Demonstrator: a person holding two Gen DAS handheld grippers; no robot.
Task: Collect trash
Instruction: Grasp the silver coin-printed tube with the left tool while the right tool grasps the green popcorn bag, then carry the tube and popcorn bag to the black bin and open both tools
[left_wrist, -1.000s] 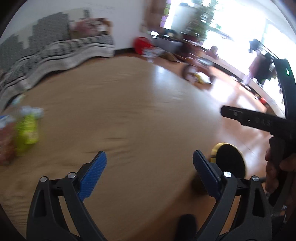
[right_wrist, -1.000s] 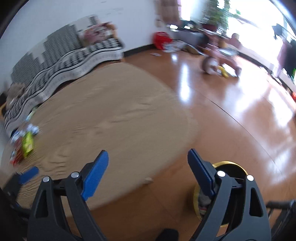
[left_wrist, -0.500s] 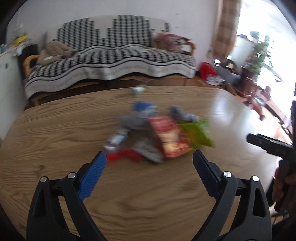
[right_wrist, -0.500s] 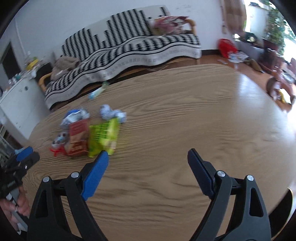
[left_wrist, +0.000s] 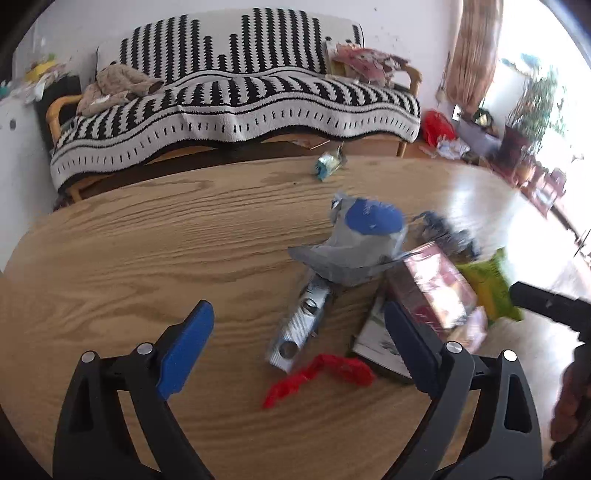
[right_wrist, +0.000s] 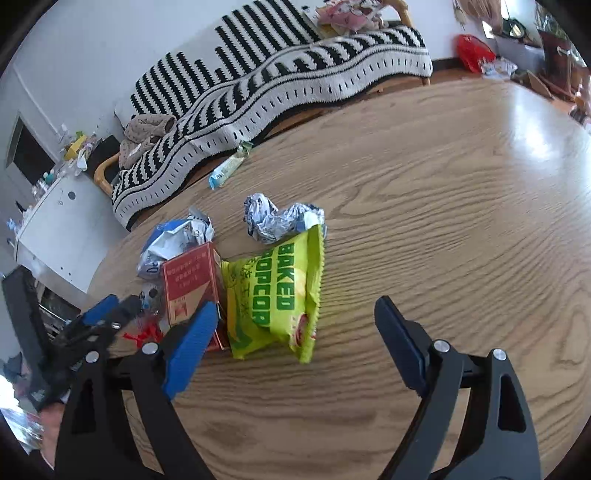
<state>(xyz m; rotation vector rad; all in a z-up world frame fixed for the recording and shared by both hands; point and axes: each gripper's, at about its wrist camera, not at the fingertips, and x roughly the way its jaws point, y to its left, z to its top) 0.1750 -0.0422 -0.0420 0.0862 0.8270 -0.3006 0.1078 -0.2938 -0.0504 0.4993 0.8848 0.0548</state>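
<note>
A pile of trash lies on a round wooden table (left_wrist: 129, 258). It holds a green popcorn bag (right_wrist: 275, 291), a red box (right_wrist: 188, 280), a crumpled silver wrapper (right_wrist: 277, 221), a blue and grey bag (left_wrist: 362, 240), a silver wrapper strip (left_wrist: 299, 325) and a red scrap (left_wrist: 317, 376). My left gripper (left_wrist: 299, 350) is open just above the silver strip and red scrap. My right gripper (right_wrist: 295, 347) is open over the near end of the popcorn bag. Both are empty.
A small wrapper (left_wrist: 328, 164) lies alone at the table's far edge. A sofa with a black and white striped cover (left_wrist: 236, 99) stands behind the table. A white cabinet (right_wrist: 55, 221) is at the left. The wooden table top (right_wrist: 461, 221) stretches right.
Both views swung from the floor and table edge onto the trash pile. Both grippers have come closer to the pile and stayed open.
</note>
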